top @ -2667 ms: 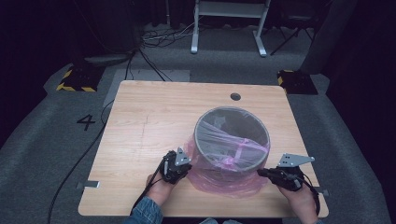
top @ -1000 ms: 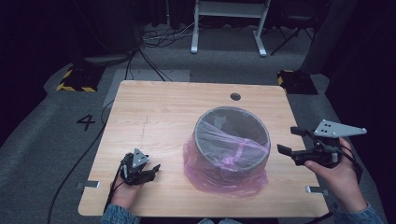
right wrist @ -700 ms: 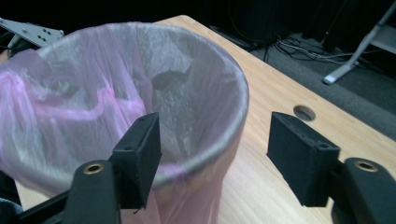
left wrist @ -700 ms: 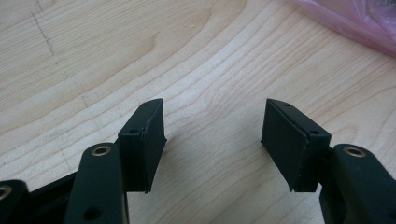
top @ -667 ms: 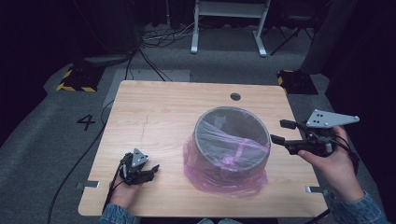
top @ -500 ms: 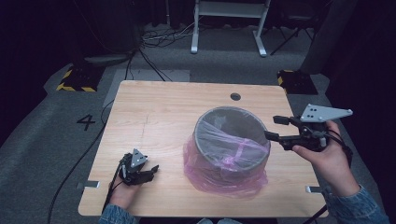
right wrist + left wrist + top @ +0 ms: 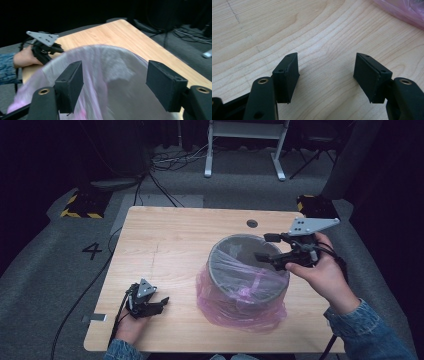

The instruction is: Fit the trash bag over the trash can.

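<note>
A round grey bin (image 7: 216, 265) lined with a pink plastic bag (image 7: 235, 314) stands right of centre on the wooden table (image 7: 170, 240). My right gripper (image 7: 261, 247) hovers over the bin's right rim, jaws pointing left across the opening. They have just been closing partway and stand open, gripping nothing. Behind them the bag (image 7: 107, 65) is stretched over the rim, seen past my right gripper (image 7: 113, 72). My left gripper (image 7: 161, 304) rests low on the table at the front left, open and empty. Bare wood lies between the jaws of my left gripper (image 7: 325, 67).
A cable hole (image 7: 252, 223) sits in the table behind the bin. A corner of the bag (image 7: 402, 10) spreads onto the wood. On the floor beyond are a white stand (image 7: 245, 150), cables and two yellow-striped blocks (image 7: 80, 205).
My right gripper has swung left and slightly up, from beside the table's right edge to over the bin's rim. The left gripper has stayed put at the front left.
</note>
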`<state>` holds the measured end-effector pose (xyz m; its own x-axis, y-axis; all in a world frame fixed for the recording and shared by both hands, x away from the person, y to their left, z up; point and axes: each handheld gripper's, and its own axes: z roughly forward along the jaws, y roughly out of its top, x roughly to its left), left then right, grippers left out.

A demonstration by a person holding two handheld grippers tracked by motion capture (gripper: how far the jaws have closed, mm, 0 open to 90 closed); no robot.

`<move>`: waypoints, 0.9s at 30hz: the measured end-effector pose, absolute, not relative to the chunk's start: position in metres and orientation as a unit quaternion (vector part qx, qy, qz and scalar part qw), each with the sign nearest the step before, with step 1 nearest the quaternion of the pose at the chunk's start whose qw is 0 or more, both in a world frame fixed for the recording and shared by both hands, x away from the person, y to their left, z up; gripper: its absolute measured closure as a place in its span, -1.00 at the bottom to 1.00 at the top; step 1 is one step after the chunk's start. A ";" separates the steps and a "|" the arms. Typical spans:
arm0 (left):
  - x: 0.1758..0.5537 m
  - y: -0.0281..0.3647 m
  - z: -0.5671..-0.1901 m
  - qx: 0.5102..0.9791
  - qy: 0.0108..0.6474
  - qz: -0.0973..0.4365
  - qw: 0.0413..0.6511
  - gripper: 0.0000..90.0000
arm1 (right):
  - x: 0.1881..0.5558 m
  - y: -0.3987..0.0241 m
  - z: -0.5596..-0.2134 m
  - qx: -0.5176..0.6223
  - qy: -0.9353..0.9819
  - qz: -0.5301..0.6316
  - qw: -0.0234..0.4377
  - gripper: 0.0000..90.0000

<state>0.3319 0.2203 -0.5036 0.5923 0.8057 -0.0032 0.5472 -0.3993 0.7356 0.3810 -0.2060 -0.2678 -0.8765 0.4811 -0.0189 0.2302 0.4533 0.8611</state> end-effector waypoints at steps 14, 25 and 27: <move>0.332 0.221 -0.504 0.815 0.417 0.180 0.360 -0.19 | 0.401 -0.142 -0.298 0.170 0.879 0.440 0.078 0.08; 0.332 0.221 -0.504 0.815 0.417 0.180 0.360 -0.19 | 0.412 -0.121 -0.342 0.187 0.903 0.380 0.070 -0.19; 0.332 0.221 -0.504 0.815 0.417 0.180 0.360 -0.19 | 0.413 -0.120 -0.346 0.192 0.906 0.370 0.075 -0.29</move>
<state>0.3324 0.2211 -0.5038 0.5879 0.8089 -0.0072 0.5495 -0.3928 0.7374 0.4133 -0.1201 -0.3462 -0.9154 0.4025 0.0066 0.2920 0.6526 0.6992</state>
